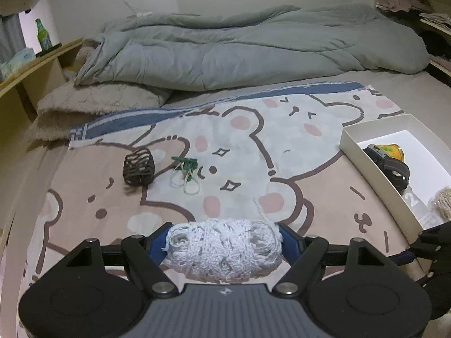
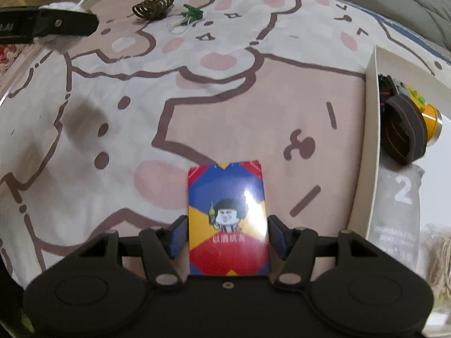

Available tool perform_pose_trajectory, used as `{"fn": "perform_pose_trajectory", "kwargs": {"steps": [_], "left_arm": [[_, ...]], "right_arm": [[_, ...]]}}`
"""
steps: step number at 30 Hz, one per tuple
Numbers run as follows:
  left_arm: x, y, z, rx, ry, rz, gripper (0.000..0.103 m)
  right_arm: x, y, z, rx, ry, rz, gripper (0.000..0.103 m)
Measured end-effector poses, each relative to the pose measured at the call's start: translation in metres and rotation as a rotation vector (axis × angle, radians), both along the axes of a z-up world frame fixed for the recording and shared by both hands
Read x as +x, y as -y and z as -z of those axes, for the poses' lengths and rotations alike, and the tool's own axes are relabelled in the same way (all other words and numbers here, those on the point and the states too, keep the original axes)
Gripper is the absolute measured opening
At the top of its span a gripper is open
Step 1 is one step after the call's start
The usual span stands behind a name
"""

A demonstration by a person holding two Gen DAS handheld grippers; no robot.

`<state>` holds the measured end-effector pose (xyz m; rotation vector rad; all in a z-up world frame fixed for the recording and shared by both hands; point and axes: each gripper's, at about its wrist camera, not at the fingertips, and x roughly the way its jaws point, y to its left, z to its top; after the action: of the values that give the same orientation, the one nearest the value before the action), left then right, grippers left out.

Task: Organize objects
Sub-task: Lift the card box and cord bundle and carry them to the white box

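Note:
My left gripper [image 1: 224, 242] is shut on a ball of white yarn [image 1: 222, 253], held above the bear-print blanket [image 1: 253, 146]. In the right wrist view that ball [image 2: 60, 5] shows at the top left, behind the left gripper's black finger. My right gripper [image 2: 227, 231] is shut on a red, blue and yellow card pack [image 2: 227, 197], which sticks out forward between its pads. A brown yarn coil [image 1: 138, 166] and a green clip with white loops [image 1: 184, 169] lie on the blanket further off. An open white box [image 1: 349, 140] stands at the right.
The box [image 2: 372, 140] holds a black-and-yellow item [image 2: 406, 124], a clear packet marked 2 [image 2: 400, 197] and beige twine [image 2: 439, 259]. A grey duvet [image 1: 253, 45] and a fluffy beige blanket [image 1: 93, 98] lie behind. A wooden shelf with a green bottle [image 1: 42, 33] stands at the left.

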<state>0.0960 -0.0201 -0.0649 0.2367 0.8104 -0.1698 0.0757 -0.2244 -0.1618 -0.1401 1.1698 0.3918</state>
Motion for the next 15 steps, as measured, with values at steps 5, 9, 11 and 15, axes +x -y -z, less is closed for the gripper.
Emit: {"fn": "perform_pose_trajectory", "kwargs": {"steps": [5, 9, 11, 15], "left_arm": [[-0.003, 0.0, -0.001, -0.009, -0.015, -0.008, 0.078], [-0.006, 0.002, -0.005, -0.008, -0.001, -0.005, 0.078], [-0.007, 0.003, -0.008, -0.017, 0.009, -0.009, 0.078], [-0.008, 0.003, -0.016, -0.034, 0.034, -0.019, 0.078]], "right_arm": [[-0.001, -0.004, 0.001, -0.028, 0.005, -0.014, 0.06], [-0.003, -0.005, -0.008, -0.053, 0.026, -0.005, 0.06], [-0.003, -0.001, -0.017, -0.038, 0.043, 0.013, 0.06], [-0.002, 0.005, -0.041, -0.01, 0.096, 0.05, 0.06]]}}
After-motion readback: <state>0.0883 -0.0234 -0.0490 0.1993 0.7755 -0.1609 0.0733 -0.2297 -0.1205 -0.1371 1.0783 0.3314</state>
